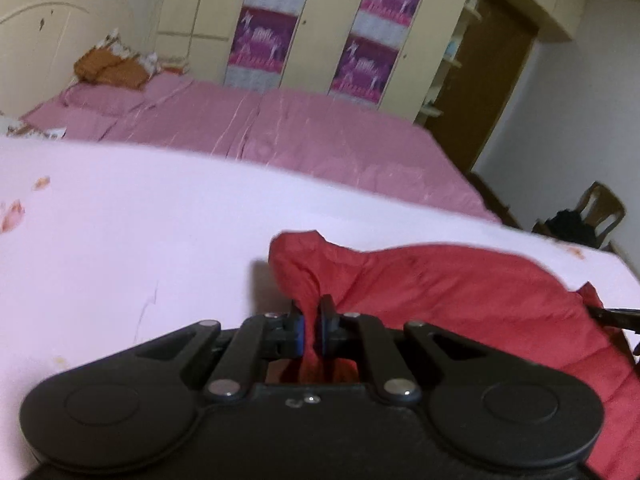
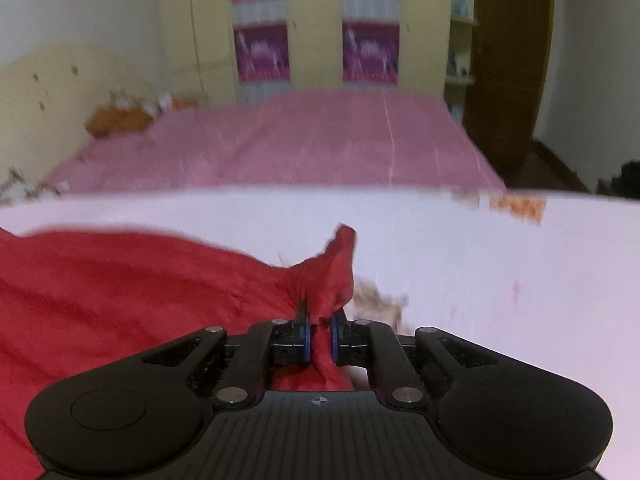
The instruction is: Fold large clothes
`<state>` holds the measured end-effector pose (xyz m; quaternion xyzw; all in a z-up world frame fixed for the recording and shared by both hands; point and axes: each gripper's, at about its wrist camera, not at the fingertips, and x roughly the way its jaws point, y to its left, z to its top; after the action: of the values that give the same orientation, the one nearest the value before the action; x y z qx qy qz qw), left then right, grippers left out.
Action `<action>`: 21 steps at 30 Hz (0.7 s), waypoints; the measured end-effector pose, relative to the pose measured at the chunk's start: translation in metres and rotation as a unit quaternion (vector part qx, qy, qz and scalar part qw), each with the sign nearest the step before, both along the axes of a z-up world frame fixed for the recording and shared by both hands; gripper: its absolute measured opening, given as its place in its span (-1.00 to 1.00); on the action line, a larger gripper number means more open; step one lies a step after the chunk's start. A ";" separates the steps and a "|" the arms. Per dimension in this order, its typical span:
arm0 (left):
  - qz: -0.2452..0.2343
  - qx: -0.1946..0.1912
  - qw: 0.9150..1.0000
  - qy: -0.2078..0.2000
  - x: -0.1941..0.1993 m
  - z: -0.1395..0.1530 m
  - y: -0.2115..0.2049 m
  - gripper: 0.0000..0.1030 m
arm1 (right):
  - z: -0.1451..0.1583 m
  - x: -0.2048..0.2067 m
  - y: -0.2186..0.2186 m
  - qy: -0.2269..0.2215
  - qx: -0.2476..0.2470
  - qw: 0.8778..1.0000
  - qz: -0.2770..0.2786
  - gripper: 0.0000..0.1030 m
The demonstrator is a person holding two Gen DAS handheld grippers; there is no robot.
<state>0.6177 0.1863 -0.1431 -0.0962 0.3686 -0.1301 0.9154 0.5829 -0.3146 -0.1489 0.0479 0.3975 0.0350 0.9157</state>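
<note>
A large red garment [image 1: 460, 292] lies on a pale pink sheet [image 1: 120, 240]. My left gripper [image 1: 311, 326] is shut on one bunched corner of it, which sticks up past the fingers. My right gripper [image 2: 319, 330] is shut on another bunched corner of the red garment [image 2: 120, 292], with a peak of cloth rising above the fingers. The garment spreads to the right in the left wrist view and to the left in the right wrist view. The tip of the other gripper [image 1: 616, 316] shows at the right edge of the left wrist view.
A bed with a darker pink cover [image 1: 300, 136] lies beyond the sheet, with an orange cloth [image 1: 110, 66] near its headboard. A cream wardrobe with purple panels [image 1: 360, 20] stands behind. A brown door [image 1: 484, 80] and a chair [image 1: 592, 212] are at the right.
</note>
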 end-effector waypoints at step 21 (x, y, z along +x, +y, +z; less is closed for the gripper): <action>0.007 0.004 0.994 -0.105 -0.122 0.080 -0.014 0.20 | 0.058 -0.103 -0.007 -0.074 0.051 0.996 0.000 0.20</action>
<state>0.4955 0.1723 -0.0629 -0.0814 0.2699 -0.1316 0.9504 0.4799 -0.3217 -0.0912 0.0922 0.3261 0.0589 0.9390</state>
